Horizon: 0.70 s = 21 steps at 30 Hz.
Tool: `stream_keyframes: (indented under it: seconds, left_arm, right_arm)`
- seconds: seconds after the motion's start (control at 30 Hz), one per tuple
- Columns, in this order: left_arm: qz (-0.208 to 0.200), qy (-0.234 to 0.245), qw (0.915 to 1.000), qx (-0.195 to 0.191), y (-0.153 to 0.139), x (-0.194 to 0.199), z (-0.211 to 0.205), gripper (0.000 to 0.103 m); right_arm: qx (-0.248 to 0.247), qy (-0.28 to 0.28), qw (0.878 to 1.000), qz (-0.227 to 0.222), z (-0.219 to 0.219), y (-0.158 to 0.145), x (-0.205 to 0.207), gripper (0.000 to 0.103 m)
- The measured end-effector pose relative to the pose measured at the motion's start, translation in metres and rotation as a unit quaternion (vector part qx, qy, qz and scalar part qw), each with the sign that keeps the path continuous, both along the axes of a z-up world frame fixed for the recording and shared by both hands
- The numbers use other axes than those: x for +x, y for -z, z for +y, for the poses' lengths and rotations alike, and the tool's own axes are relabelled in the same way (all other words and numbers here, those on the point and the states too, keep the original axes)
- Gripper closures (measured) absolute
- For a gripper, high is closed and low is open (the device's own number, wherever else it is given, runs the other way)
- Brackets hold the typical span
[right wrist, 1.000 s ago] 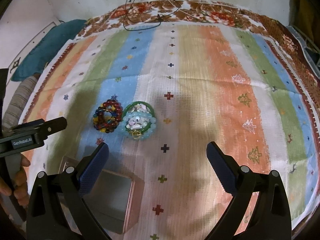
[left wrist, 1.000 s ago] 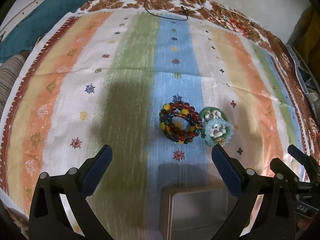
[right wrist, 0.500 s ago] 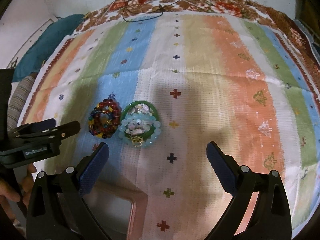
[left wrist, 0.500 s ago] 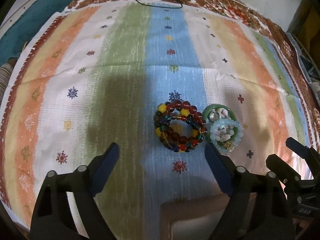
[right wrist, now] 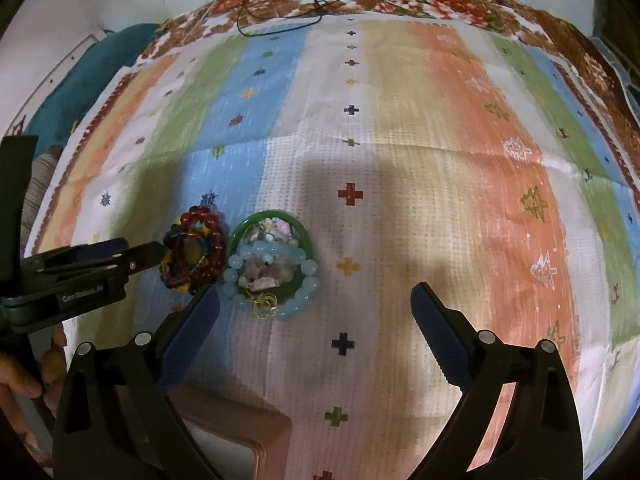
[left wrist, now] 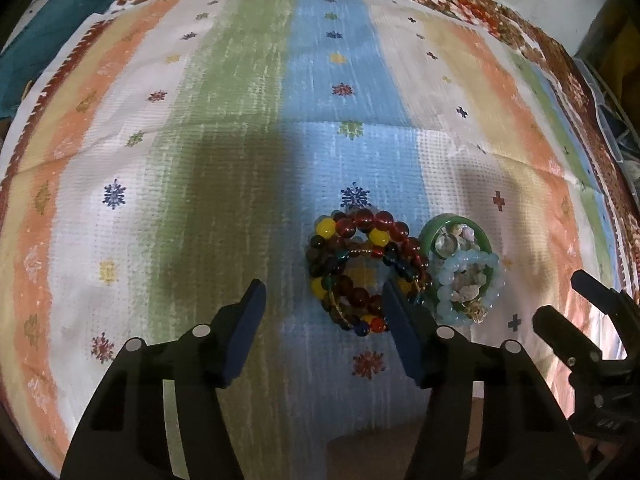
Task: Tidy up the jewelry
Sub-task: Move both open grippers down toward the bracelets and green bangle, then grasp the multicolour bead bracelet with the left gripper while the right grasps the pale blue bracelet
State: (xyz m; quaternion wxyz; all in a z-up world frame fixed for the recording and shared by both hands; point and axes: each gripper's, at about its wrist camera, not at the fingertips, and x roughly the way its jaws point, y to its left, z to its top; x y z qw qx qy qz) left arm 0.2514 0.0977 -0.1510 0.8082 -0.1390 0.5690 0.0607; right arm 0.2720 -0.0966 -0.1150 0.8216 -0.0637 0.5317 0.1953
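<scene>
- My left gripper (left wrist: pixel 322 332) was spread wide, its right finger overlapping the near edge of the dark beaded bracelets (left wrist: pixel 364 270).
- My right gripper (right wrist: pixel 314 330) was also spread, empty, above the striped cloth (right wrist: pixel 400 160).
- Just beside those beads lay the green bangle (right wrist: pixel 272 258), a pale blue bracelet (right wrist: pixel 304 276) across it.

Moved closer to the dark bead bracelets (left wrist: pixel 362 272) with the left gripper (left wrist: pixel 324 330), and squeezed its blue fingers (left wrist: pixel 402 334) nearer together, with one finger now in front of the beads' edge. Came in lower with the right gripper (right wrist: pixel 314 330) toward the green bangle pile (right wrist: pixel 272 258), now bigger and nearer in its view. Less of the pink box (right wrist: pixel 240 436) showing at the bottom.
</scene>
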Motion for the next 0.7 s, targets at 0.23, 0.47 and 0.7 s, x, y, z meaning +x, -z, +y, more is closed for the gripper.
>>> stream_keyframes:
  seconds: [0.23,0.47,0.7]
  left_arm:
    - [0.006,0.013,0.9999,-0.002,0.006,0.005,-0.004,0.055]
    - [0.014,0.02,0.9997,-0.004,0.013,0.009,-0.005,0.069]
    - [0.02,0.027,0.9994,0.002,0.021,0.011,-0.006,0.082]
  right_arm:
    - [-0.009,-0.001,1.0,0.016,0.008,0.016,0.008,0.021]
    - [-0.004,0.002,0.999,0.036,0.011,0.029,0.016,0.036]
    - [-0.004,-0.003,0.999,0.05,0.018,0.039,0.021,0.052]
